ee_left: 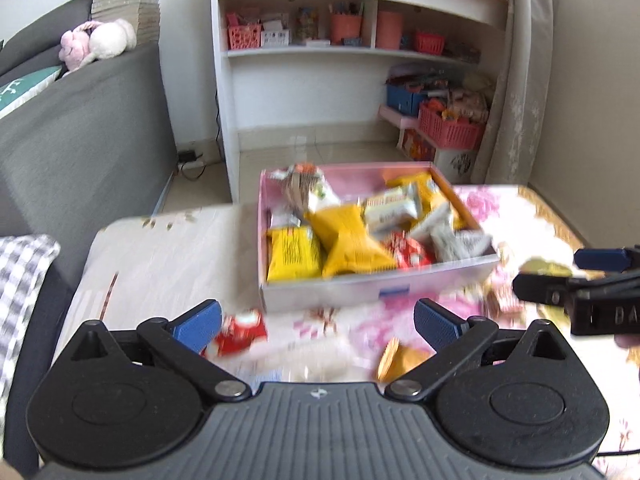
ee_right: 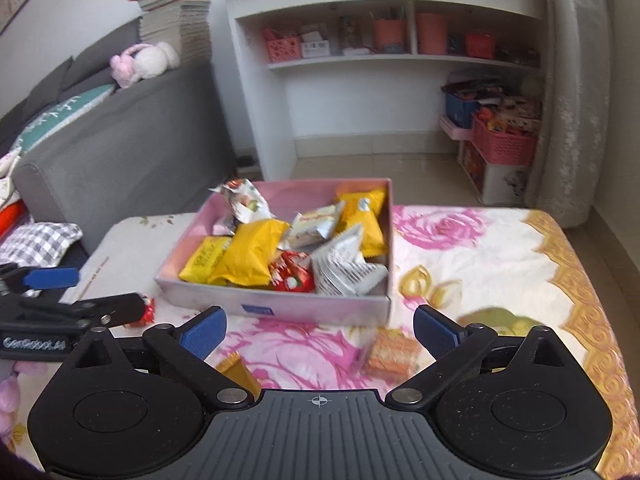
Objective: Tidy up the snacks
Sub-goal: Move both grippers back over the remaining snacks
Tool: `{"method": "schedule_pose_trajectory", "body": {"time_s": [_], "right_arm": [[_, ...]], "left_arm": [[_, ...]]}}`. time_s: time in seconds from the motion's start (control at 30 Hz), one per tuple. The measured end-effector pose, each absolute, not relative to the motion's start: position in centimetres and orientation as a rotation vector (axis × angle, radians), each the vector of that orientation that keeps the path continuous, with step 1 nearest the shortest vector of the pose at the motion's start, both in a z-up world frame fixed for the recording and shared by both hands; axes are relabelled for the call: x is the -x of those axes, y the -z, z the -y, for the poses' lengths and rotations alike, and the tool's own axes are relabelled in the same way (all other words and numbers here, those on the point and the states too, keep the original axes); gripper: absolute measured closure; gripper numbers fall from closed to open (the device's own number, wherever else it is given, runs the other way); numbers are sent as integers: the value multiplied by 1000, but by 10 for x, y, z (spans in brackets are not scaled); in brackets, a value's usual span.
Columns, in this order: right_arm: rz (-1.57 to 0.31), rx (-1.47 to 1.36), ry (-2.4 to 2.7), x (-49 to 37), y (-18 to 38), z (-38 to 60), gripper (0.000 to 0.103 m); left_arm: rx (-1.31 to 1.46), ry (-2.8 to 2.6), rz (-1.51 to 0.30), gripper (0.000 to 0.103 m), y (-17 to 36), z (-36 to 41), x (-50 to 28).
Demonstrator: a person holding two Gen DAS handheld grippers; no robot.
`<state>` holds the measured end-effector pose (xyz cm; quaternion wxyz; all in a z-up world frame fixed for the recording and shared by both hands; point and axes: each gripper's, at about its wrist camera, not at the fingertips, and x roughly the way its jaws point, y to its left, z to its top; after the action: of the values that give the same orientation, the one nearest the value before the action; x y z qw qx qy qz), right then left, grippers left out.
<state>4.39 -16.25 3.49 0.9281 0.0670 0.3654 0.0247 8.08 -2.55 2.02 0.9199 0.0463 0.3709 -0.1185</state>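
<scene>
Both views are being lit by soft, even daylight; no hard shadows are being cast. In the left wrist view the snack box (ee_left: pixel 376 288) and the floral cloth (ee_left: pixel 480 208) at lower centre are being smeared by motion blur, while the shelf unit (ee_left: pixel 360 52) above is being kept fairly sharp. The right wrist view is being rendered more crisply. Straight lines are being bent by fisheye distortion, and the corners are being darkened.
</scene>
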Motion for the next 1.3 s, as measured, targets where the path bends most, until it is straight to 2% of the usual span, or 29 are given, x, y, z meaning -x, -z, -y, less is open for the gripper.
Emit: {"method": "schedule_pose_trajectory", "body": {"time_s": [0.5, 0.6, 0.9, 1.1, 1.3], "right_arm": [[-770, -49, -17, -3, 4, 170, 1], [-769, -30, -13, 4, 15, 172, 1], [-772, 35, -95, 19, 49, 166, 1], [-782, 34, -125, 13, 61, 157, 1], [-791, 34, -113, 12, 67, 165, 0]], "left_arm": [[-112, 298, -816, 0, 29, 6, -47], [-160, 422, -745, 0, 44, 3, -40], [-166, 496, -776, 2, 77, -11, -42], [-154, 499, -763, 7, 80, -11, -46], [-145, 551, -763, 19, 76, -10, -45]]}}
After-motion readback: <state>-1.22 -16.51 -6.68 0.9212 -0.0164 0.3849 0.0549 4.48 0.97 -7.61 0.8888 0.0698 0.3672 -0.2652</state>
